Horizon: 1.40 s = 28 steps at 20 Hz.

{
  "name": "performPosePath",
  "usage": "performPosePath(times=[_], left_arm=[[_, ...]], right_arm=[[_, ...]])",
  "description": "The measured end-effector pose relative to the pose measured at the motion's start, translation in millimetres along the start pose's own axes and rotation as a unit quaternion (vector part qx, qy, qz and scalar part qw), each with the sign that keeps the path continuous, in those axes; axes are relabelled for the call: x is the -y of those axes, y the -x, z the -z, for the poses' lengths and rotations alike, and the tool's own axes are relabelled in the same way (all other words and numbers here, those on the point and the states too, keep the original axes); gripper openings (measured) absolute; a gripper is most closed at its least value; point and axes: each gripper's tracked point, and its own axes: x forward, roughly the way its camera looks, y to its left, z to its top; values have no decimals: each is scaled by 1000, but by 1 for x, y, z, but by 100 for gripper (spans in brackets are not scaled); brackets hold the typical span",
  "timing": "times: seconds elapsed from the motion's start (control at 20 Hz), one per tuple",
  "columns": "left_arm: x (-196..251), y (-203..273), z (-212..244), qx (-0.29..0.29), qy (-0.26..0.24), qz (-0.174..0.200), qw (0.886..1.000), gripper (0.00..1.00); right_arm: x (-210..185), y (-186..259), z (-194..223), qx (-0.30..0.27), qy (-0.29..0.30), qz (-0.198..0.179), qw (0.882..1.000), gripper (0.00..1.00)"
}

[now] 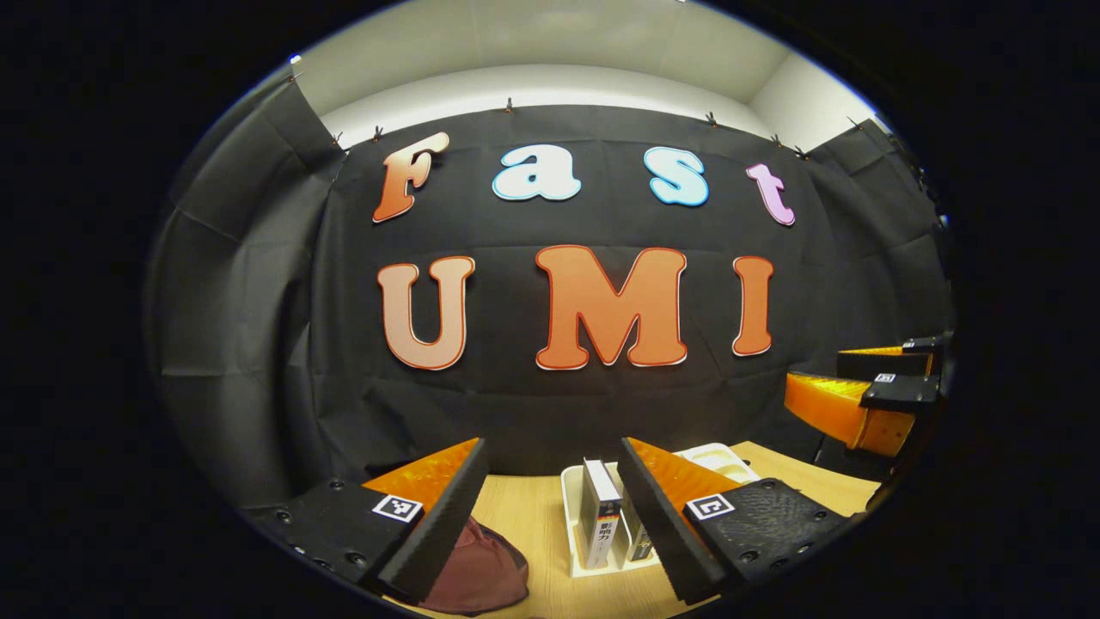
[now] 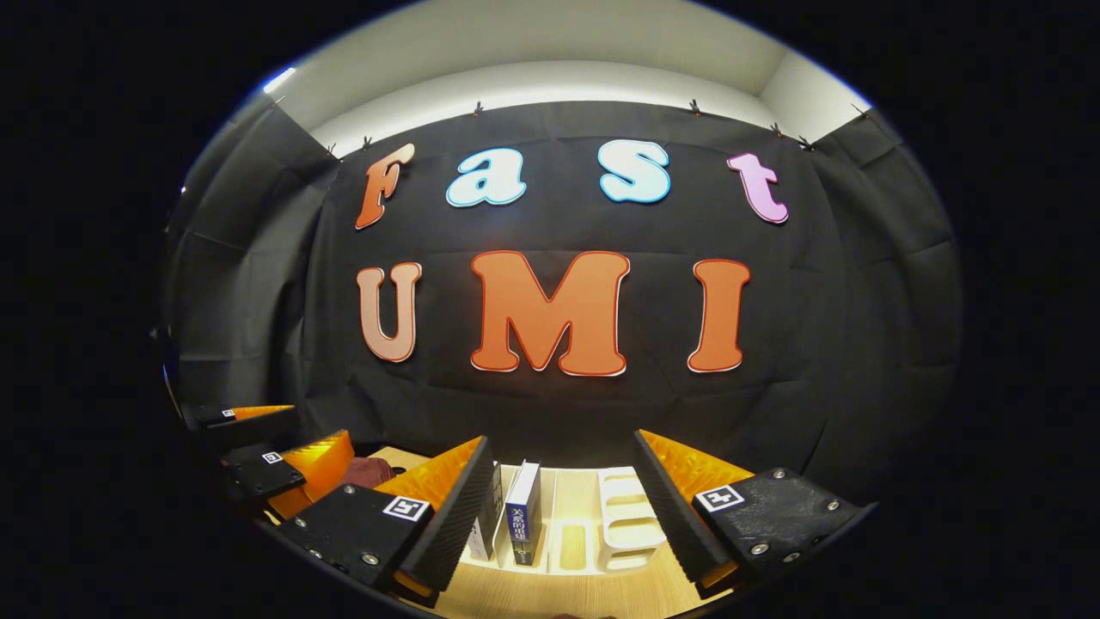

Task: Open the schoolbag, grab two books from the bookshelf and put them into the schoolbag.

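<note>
left gripper [image 1: 554, 507]: jaws spread wide, nothing between the pads, held above the near edge of the table [image 1: 533, 524]
right gripper [image 2: 563, 507]: jaws spread wide as well, nothing clamped, held above the table with the rack straight ahead between its fingers
right gripper, from left gripper view [image 1: 868, 391]: off at the right edge, higher than the table, fingers apart
left gripper, from right gripper view [image 2: 275, 447]: low at the left edge, fingers apart
schoolbag [image 1: 477, 572]: dark red soft bag lying on the table at the near left, partly hidden behind the left gripper's left finger (can't tell whether the zip is done up); in right gripper view a dark red patch [image 2: 368, 471] sits behind the other gripper
bookshelf [image 1: 571, 524]: white slotted desktop rack standing on the table, right of the schoolbag and apart from it; in right gripper view [image 2: 632, 516] its right-hand slots are bare
books [image 1: 599, 520]: standing upright in the rack's left slots, spines toward the cameras; right gripper view shows a blue-spined one [image 2: 522, 516] plus a darker one just left of it, partly behind the finger
table surface: light wood, rack and schoolbag both resting on it
contact: neither gripper touches books, rack or schoolbag
</note>
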Motion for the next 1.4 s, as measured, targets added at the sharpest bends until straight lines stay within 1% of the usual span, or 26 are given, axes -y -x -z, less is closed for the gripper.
performPosePath(times=[0.1,0.2,0.35,0.45,0.55,0.65,0.8,0.95,1.05,1.15,1.25,1.4], left_arm=[[-11,2,20,-17,-28,-14,999,96],[-18,4,41,-36,-67,-22,997,96],[-25,10,79,-69,-131,-25,989,96],[-27,11,105,-93,-156,-19,983,96],[-30,11,133,-116,-171,-3,978,96],[-41,13,167,-150,-196,2,969,96],[-63,16,216,-198,-255,7,947,96],[-79,29,269,-260,-299,24,918,96],[-79,32,292,-280,-311,46,907,98],[-77,30,309,-296,-324,60,896,97],[-81,30,326,-313,-341,64,884,98],[-91,37,349,-344,-358,59,866,97]], right_arm=[[3,-1,5,-7,-4,-7,1000,96],[10,-2,9,-10,-7,-13,1000,96],[14,-5,18,-19,-9,-24,999,96],[21,-7,21,-21,-5,-15,1000,96],[22,-11,22,-18,-11,-3,1000,97],[24,-14,27,-24,-18,15,999,96],[23,-22,35,-38,-12,32,999,97],[23,-27,42,-48,-15,48,998,97],[22,-31,45,-54,-16,55,997,97],[20,-33,47,-57,-13,58,997,97],[20,-36,46,-57,-9,60,997,97],[18,-39,46,-56,-6,61,997,97]])
